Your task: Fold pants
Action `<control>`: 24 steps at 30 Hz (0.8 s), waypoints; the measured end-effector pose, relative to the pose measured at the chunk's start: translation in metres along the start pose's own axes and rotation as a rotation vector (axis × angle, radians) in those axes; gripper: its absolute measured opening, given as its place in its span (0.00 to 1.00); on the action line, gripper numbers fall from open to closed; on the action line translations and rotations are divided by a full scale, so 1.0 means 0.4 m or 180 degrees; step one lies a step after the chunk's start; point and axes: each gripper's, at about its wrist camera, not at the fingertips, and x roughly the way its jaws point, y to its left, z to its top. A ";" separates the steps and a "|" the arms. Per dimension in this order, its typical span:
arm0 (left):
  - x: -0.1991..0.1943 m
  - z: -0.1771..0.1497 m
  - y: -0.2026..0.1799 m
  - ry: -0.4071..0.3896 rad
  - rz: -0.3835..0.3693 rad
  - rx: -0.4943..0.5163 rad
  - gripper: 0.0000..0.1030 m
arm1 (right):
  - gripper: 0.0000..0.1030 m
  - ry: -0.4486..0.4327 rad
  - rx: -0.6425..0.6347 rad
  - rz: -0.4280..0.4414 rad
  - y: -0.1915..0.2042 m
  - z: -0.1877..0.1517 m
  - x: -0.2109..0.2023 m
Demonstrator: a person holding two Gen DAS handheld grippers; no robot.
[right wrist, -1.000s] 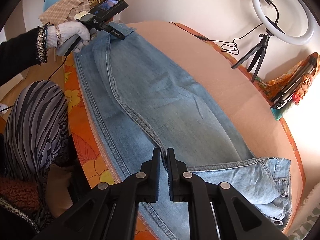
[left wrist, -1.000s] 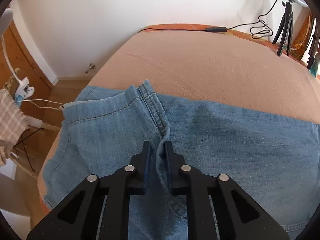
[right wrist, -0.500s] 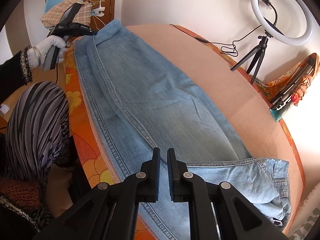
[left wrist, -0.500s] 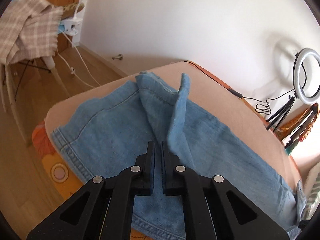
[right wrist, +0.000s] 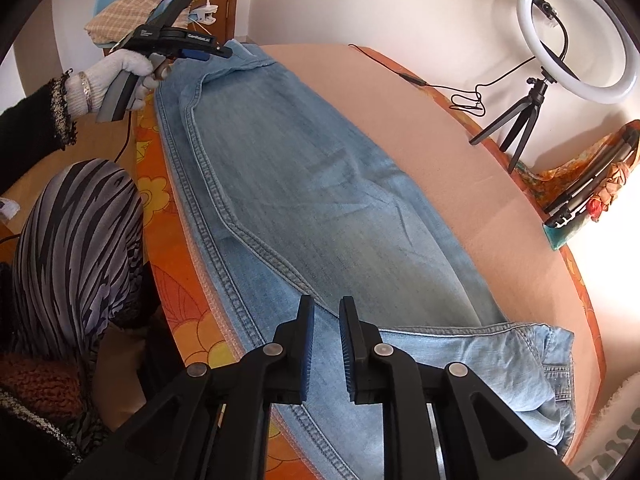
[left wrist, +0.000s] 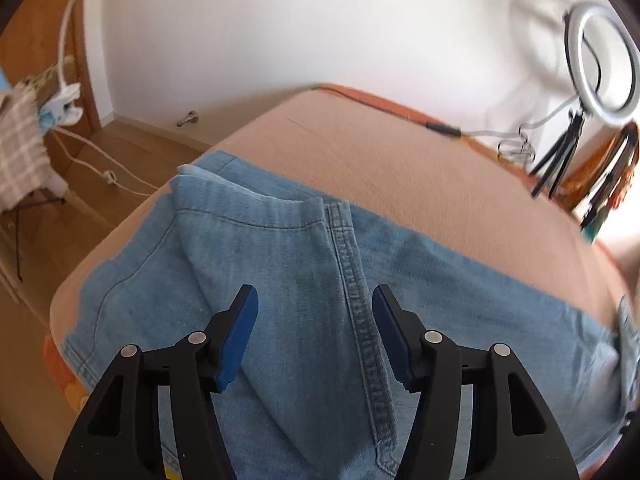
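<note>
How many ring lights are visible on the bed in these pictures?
1. The ring light stands on a small tripod at the far edge of the bed, by the wall, beyond the pants; the left wrist view shows the same one.

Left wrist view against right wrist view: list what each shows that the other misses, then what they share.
Only the left wrist view: the open left claw from behind, the leg hems close up, the wooden floor with a white cable.

Only the right wrist view: the right claw, slightly parted over the inseam, the gloved left hand, the waistband end and the person's striped clothing.

Both: the jeans on the peach-covered table, the ring light, the checked cloth.
</note>
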 end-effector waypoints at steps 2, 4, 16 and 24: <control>0.039 0.015 -0.049 0.0143 0.0236 0.0349 0.58 | 0.16 -0.0020 0.0022 0.0004 -0.004 0.002 0.000; 0.073 0.026 -0.078 0.0204 0.0485 0.0588 0.58 | 0.17 -0.0033 0.0060 0.0023 -0.010 0.003 0.002; 0.063 0.038 0.073 -0.0182 0.0015 -0.0226 0.03 | 0.44 -0.0289 0.0016 0.0400 0.025 0.097 0.030; -0.082 -0.099 0.293 -0.0740 -0.0352 -0.1363 0.03 | 0.41 -0.0208 -0.0228 0.0588 0.074 0.174 0.116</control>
